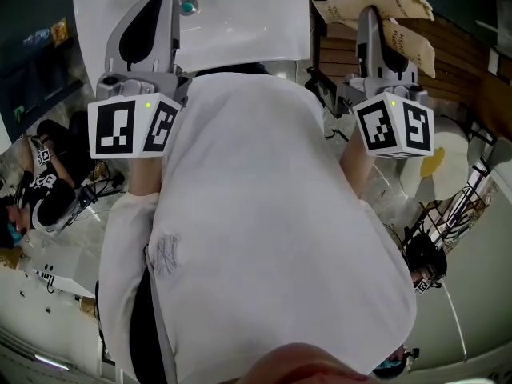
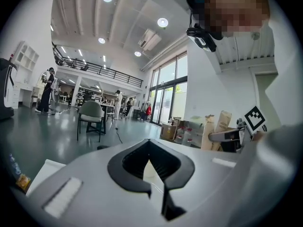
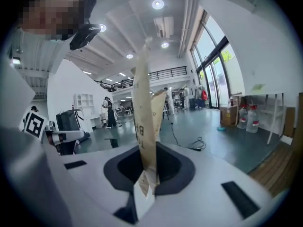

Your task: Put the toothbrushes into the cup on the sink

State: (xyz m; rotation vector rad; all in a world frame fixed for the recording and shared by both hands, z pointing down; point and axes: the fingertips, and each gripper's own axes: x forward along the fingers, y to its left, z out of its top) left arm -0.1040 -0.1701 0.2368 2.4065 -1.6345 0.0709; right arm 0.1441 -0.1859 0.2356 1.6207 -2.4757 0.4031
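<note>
Your shirt (image 1: 264,214) fills the head view. Beyond it, your right gripper (image 3: 146,181) pinches paper-wrapped toothbrushes (image 3: 144,108) beside the sink (image 1: 240,22). Your left gripper (image 2: 154,167) looks closed and empty. You seem mid-carry (cup unseen); next, locate it.

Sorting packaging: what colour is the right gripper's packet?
Tan packet, dark print; right gripper view shows best.

Ceiling lights (image 2: 162,22) are shining; tall windows (image 3: 215,70) are letting daylight in. A chair (image 2: 90,112) is standing on the glossy floor (image 2: 57,141).

The right tool (image 1: 370,16) holds paper toothbrush packets (image 1: 410,45) beside the sink (image 1: 240,18).
</note>
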